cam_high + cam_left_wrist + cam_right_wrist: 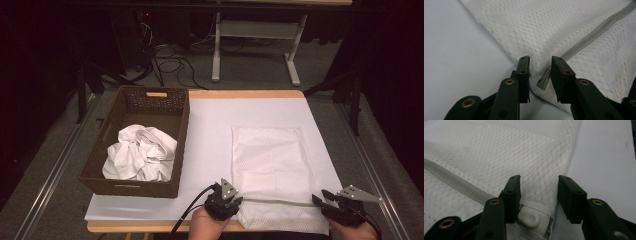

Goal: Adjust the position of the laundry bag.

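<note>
Our left gripper [539, 65] has its jaws partly open around the end of the zipper [596, 33], not squeezing yet. Our right gripper [539, 185] is partly open too, around the zipper pull [529, 219]. We hold both ends so the mesh bag [272, 170] stays flat at the table's [210, 145] near edge. The basket [177, 125] of crumpled cloth [140, 152] waits at the table's left edge.

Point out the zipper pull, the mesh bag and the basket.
zipper pull [529, 219], right gripper view, its rounded white tab.
mesh bag [270, 160], high view, middle of its flat top.
basket [182, 135], high view, its right wall.
</note>
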`<move>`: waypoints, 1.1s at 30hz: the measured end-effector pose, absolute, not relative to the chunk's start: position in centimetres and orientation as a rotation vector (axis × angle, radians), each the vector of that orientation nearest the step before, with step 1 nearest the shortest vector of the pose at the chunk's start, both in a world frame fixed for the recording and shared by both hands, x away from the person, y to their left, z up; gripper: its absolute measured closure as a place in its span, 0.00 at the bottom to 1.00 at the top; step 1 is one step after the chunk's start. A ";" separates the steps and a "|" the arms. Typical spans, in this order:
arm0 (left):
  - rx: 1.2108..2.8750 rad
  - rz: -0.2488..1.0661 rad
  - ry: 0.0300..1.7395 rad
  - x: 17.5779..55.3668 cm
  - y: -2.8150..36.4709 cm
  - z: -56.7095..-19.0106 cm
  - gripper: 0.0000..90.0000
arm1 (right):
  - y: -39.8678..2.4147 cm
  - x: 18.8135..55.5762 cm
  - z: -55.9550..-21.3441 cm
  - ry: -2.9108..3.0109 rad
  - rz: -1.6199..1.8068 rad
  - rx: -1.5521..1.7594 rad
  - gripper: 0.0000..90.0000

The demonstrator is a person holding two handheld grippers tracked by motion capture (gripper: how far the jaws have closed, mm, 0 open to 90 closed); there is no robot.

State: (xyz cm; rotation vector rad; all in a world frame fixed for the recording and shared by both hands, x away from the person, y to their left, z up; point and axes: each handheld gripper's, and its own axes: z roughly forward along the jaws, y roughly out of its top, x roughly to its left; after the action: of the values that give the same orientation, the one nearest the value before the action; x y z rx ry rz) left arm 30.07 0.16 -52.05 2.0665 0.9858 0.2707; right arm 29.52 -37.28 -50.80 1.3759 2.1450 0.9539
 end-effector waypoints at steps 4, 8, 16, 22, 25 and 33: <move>2.060 0.273 0.993 30.1 0.2 -52.0 0.83 | -37.0 29.5 -50.7 2.159 0.953 1.367 0.79; 2.061 0.285 0.990 30.2 0.1 -52.0 0.92 | -36.6 29.4 -50.5 2.181 0.937 1.340 0.99; 2.047 0.294 1.029 31.1 1.0 -52.0 0.94 | -36.0 29.5 -50.4 2.174 0.960 1.333 1.00; 2.031 0.303 1.060 31.7 1.9 -52.0 0.94 | -35.0 30.1 -50.5 2.178 0.945 1.310 1.00; 2.029 0.313 1.063 31.8 2.1 -52.0 0.94 | -34.6 30.6 -50.6 2.175 0.936 1.316 1.00; 2.026 0.347 1.068 32.0 2.7 -52.1 0.94 | -34.0 31.5 -50.5 2.183 0.929 1.285 1.00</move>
State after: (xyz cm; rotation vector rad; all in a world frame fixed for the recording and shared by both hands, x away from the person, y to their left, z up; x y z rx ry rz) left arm 32.00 2.68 -52.10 2.0263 1.0681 0.3466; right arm 31.53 -33.96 -50.48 1.2852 2.1834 0.9287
